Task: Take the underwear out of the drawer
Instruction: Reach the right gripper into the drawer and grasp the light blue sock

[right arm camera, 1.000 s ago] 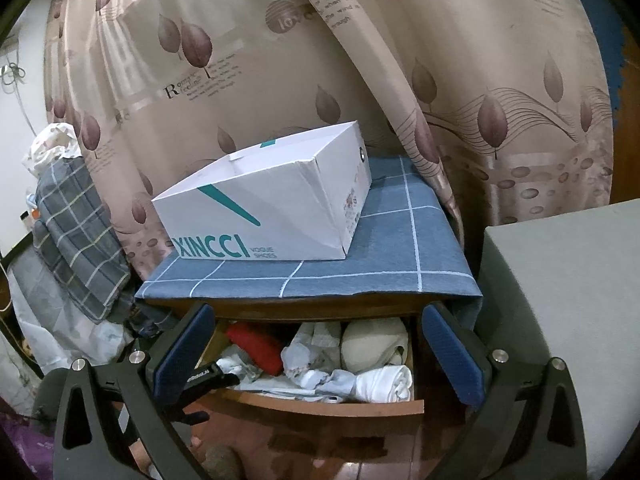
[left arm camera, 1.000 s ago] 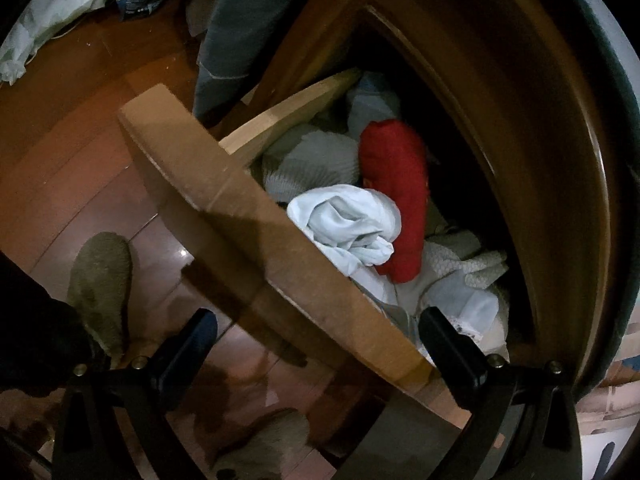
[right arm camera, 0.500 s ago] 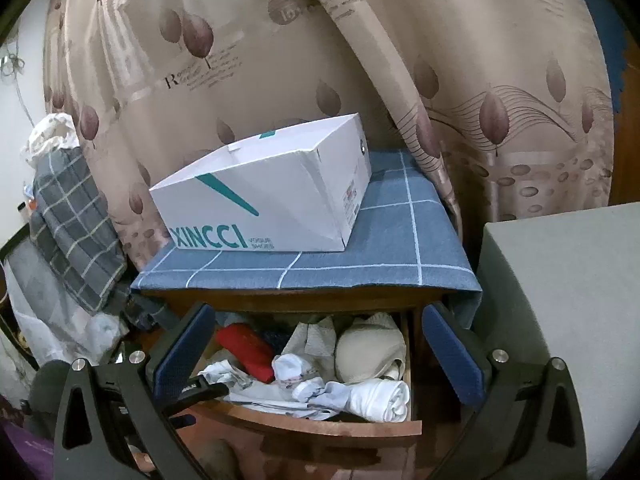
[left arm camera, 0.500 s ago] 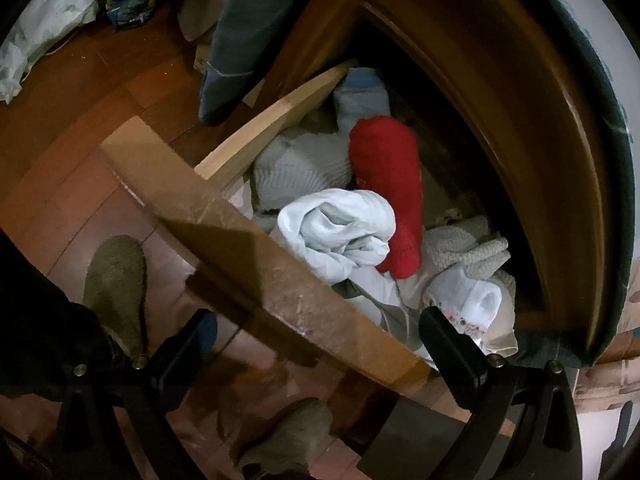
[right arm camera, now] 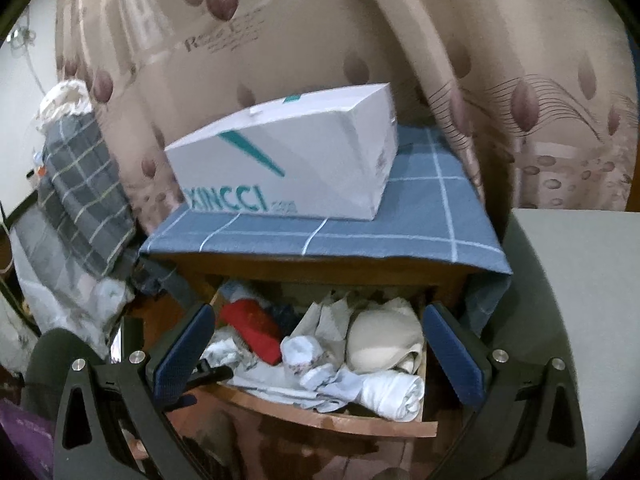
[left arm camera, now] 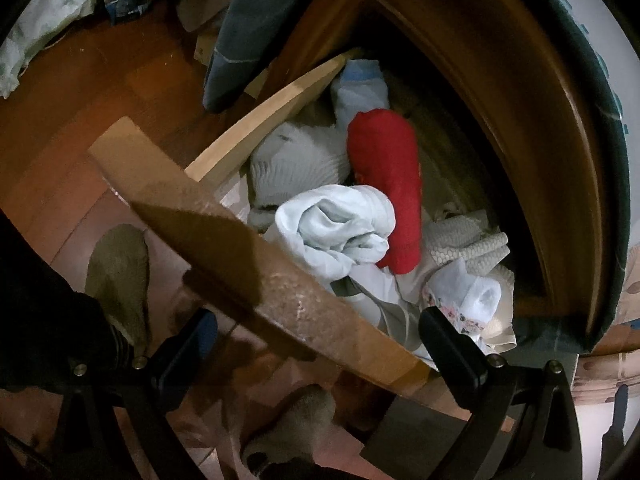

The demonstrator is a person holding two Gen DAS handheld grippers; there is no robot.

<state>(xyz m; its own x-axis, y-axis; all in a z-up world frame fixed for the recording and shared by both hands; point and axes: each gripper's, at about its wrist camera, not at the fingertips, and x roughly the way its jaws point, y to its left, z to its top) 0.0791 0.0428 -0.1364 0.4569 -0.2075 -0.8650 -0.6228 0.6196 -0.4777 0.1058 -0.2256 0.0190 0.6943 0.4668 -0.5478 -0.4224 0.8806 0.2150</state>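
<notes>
Bedside cabinet under a leaf-print curtain [right arm camera: 280, 20], drawer [left arm camera: 248, 264] open: our left gripper [left arm camera: 316, 334], spread wide and empty, straddles its front, nearest the pale rolled underwear [left arm camera: 336, 228] mid-frame, roll slanting lower right; right gripper [right arm camera: 316, 346] likewise wide, empty.

Left wrist view: close above, looking down into the open drawer [left arm camera: 256, 248]. Right wrist view: farther back, facing its front [right arm camera: 320, 416]; both share the drawer's contents.

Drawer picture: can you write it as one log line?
drawer: open, full of clothes | red roll: inside | left gripper: open, empty | right gripper: open, empty
</notes>
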